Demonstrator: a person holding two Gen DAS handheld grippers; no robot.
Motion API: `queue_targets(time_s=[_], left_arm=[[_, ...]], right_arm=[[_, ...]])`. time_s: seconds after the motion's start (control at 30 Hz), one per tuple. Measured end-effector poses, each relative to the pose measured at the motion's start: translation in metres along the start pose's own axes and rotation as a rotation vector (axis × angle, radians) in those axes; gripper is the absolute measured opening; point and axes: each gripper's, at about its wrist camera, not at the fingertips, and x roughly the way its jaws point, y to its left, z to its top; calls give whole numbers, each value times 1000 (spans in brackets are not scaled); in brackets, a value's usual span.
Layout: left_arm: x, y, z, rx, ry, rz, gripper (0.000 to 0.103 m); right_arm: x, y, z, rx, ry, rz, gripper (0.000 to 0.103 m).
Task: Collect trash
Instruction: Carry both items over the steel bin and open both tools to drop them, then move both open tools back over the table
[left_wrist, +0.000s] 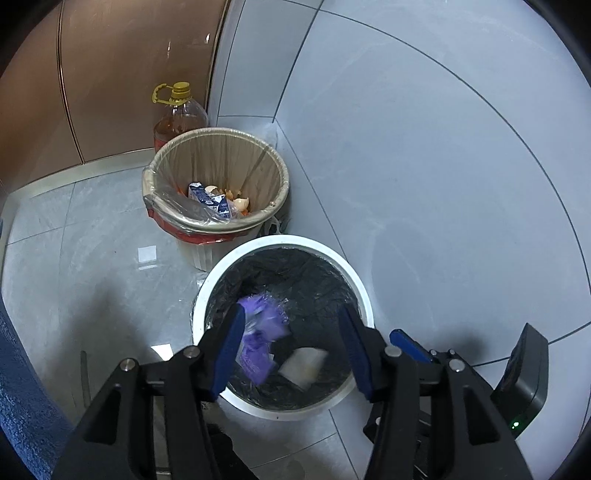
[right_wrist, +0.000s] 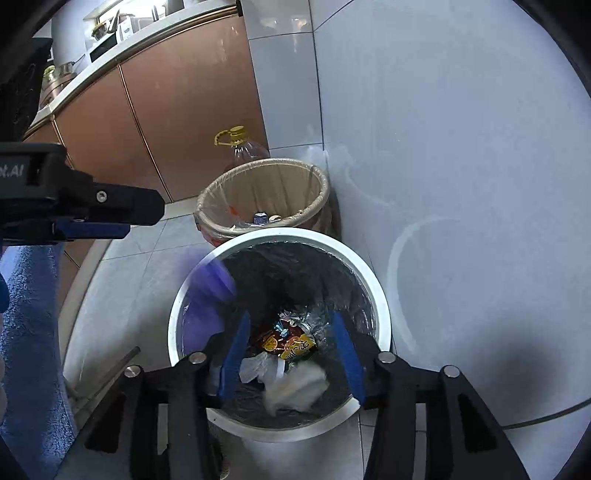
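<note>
Two blurred scraps, purple wrapper (left_wrist: 260, 332) and white tissue (left_wrist: 303, 367), over the black-lined bin (left_wrist: 354, 280).

Oil bottle (left_wrist: 180, 114) beside brown cabinets (left_wrist: 110, 74), probably touching.

Printed in pale letters on the black housing of the left gripper (right_wrist: 142, 221), at the left edge of the right wrist view: "t.AI", with the start of the word cut off by the frame.

On a yellow patch of the crumpled snack wrapper (right_wrist: 291, 343) inside the white bin (right_wrist: 384, 317): dark Chinese characters, tilted and too small to read with certainty.

On the blue-and-white carton (left_wrist: 207, 197) in the beige-lined bin (left_wrist: 282, 166): fine print and small marks, not legible.

On the purple packet (left_wrist: 258, 332): nothing readable, blurred. Red label of the oil bottle (left_wrist: 180, 118): mostly hidden.
</note>
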Motion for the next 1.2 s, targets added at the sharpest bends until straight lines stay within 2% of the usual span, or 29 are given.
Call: queue_targets(time_s=[0.27, 0.4, 0.53, 0.8, 1.0, 1.2], left_arm=[[-36, -4, -10, -9, -55, -23, 51], [-73, -2, -22, -21, -117, -21, 51], [-113, 4, -36, -36, -187, 14, 51], [-210, 14, -84, -49, -352, 81, 51], [-272, 22, -126, -55, -418, 122, 51], [-334, 38, -180, -109, -492, 175, 51]], right_arm=[[-18, 8, 3, 2, -33, 4, 49], [-36, 19, 6, -11, -64, 11, 57], [-61, 32, 9, -19, -107, 21, 65], [-131, 67, 15, -62, -225, 72, 69], [-183, 104, 16, -130, -302, 136, 70], [-220, 139, 11, -203, -354, 210, 70]])
